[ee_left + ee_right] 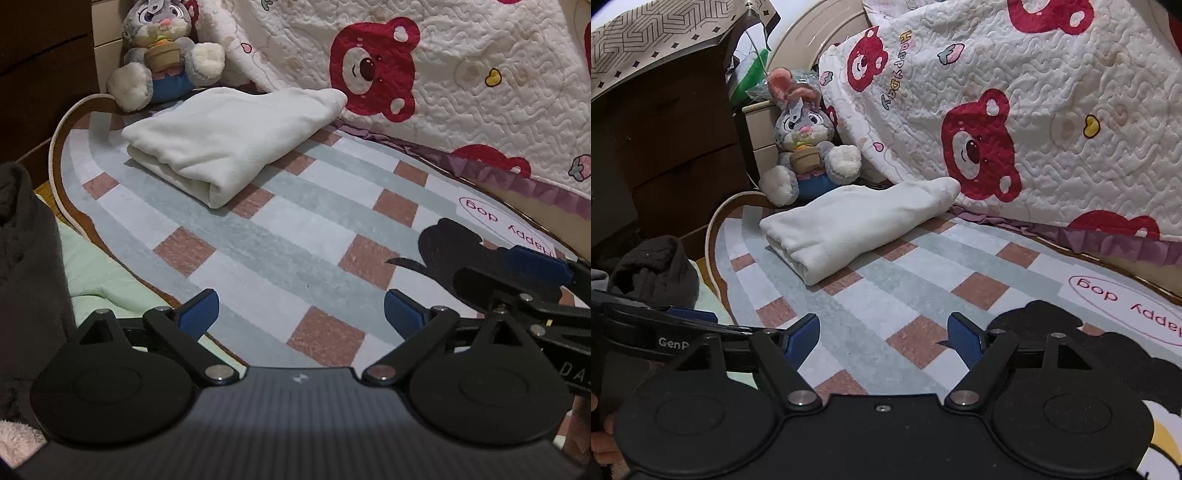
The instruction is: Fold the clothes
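Both grippers are wide open with nothing between the fingers. Left gripper (301,312) hangs over the checked rug (288,236), blue pads spread far apart, only rug showing in the gap. Right gripper (882,338) is the same deal: jaws spread, empty, angled down at the rug (871,291).

The folded white garment (229,147) sits on the far part of the rug, well apart from both grippers. It's a neat thick rectangle with the fold edge facing the cameras. Its far corner is right up against the bear-print quilt (461,81) hanging down the side of the bed. From the right wrist view the garment (857,229) lies just in front of the plush rabbit (809,147), which sits propped at the rug's edge next to a dark wooden dresser (676,140).

Off to the left in the left wrist view there's a dark fuzzy garment (26,251) bunched up close to the camera, over something pale green (99,273). Could be another piece of clothing or bedding, hard to tell with that little showing. The rug has a black dog print (447,243) and a "Happy dog" label near the right gripper's side.
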`<state>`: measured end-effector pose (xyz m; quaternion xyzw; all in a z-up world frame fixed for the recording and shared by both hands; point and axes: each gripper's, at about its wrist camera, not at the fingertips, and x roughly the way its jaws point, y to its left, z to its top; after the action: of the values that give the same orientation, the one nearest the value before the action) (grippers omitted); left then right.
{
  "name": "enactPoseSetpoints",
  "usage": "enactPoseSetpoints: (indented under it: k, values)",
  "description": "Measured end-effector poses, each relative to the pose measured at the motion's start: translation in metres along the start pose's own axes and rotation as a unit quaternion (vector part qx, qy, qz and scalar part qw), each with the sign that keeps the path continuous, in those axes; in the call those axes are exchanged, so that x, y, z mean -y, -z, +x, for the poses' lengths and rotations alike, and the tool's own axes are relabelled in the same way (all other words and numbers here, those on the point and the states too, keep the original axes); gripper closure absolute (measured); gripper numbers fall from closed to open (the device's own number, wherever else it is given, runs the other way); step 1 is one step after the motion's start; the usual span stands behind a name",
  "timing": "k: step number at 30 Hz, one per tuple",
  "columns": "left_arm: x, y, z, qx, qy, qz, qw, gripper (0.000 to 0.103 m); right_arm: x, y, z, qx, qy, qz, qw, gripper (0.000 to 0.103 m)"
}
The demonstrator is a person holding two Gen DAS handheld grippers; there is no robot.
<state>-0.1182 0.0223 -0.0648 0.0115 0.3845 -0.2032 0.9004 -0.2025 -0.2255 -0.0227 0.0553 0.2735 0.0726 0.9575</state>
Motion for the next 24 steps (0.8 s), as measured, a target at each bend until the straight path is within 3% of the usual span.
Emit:
enactPoseSetpoints:
  k: [24]
  values:
    - [0.0086, 0.0032, 0.0011, -0.017, -0.015, 0.003, 0.9997, 0.005, 0.0028, -0.0009, -0.0008, -0.001, 0.008, 0.003, 1.0, 0.023]
